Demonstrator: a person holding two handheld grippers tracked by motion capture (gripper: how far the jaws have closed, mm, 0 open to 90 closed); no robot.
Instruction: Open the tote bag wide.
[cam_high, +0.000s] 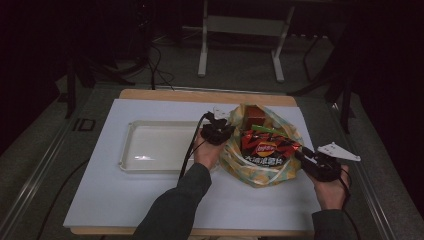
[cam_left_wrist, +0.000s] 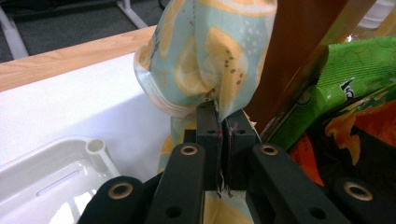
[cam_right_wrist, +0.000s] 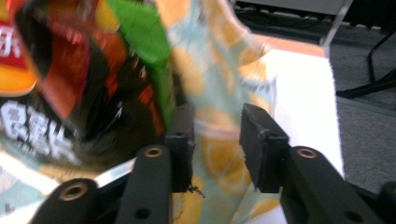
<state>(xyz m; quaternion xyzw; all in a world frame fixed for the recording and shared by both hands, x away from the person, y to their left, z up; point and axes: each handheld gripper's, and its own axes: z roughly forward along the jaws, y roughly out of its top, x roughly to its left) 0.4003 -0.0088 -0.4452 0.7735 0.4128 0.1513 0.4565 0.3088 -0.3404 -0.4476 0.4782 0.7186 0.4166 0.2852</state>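
Left hand-held gripper (cam_left_wrist: 218, 122): jaws pinched tight on the rim of the lemon-print bag (cam_left_wrist: 210, 51).
Right hand-held gripper (cam_right_wrist: 215, 135): jaws parted narrowly, bag cloth between them, not clamped.
Bag: on the tabletop (cam_high: 150, 200), spread between both grippers.
Chip packet (cam_high: 265, 147): inside the bag, just left of the right gripper.
White tray (cam_high: 131, 165): left of the left gripper.
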